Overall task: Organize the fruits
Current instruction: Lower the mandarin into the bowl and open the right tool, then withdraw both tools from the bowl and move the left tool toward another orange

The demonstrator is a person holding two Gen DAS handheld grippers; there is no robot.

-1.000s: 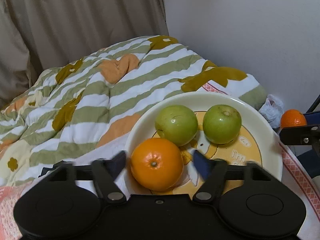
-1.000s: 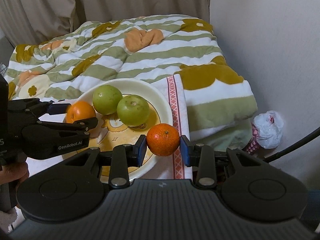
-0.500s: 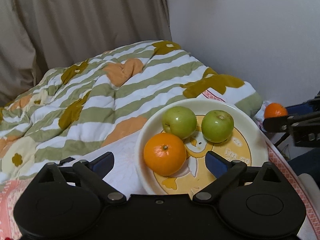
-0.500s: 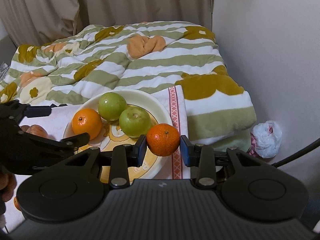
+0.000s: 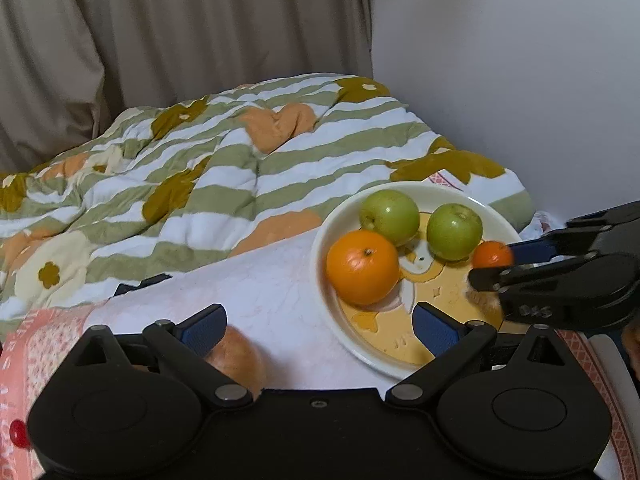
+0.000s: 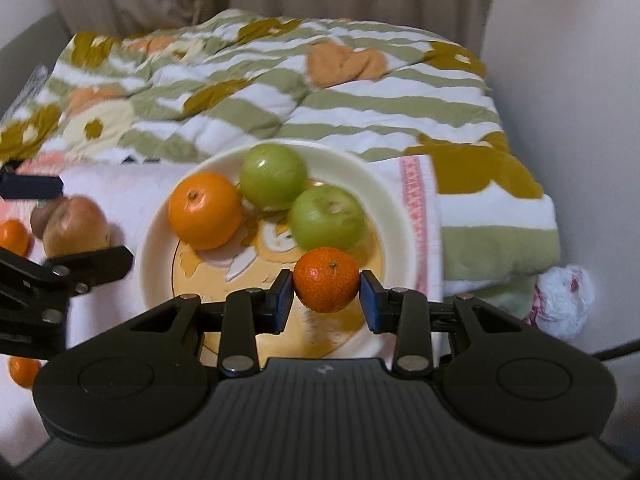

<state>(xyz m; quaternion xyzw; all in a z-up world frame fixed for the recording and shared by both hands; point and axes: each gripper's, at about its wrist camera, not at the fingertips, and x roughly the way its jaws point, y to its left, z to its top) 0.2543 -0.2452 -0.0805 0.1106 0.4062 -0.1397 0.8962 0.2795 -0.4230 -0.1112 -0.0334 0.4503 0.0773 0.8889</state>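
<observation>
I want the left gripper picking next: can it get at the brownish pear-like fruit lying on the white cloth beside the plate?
Probably yes. The left gripper is open and empty, and the brownish pear-like fruit lies just by its left finger, off the cream plate. Nothing covers it; the right gripper is over the plate, shut on the small orange mandarin.

the left gripper's (image 5: 318, 330) body hides the near half of a brownish fruit (image 5: 236, 358) on the white cloth (image 5: 272, 292), too covered to name from the left wrist view. in the right wrist view a small orange fruit (image 6: 14, 237) is cut off by the left edge, and another (image 6: 22, 370) is half hidden behind the black arm. the plate's (image 6: 396, 216) near rim is hidden behind the right gripper (image 6: 326, 301), and the quilt (image 6: 256, 92) is smeared with blur.
</observation>
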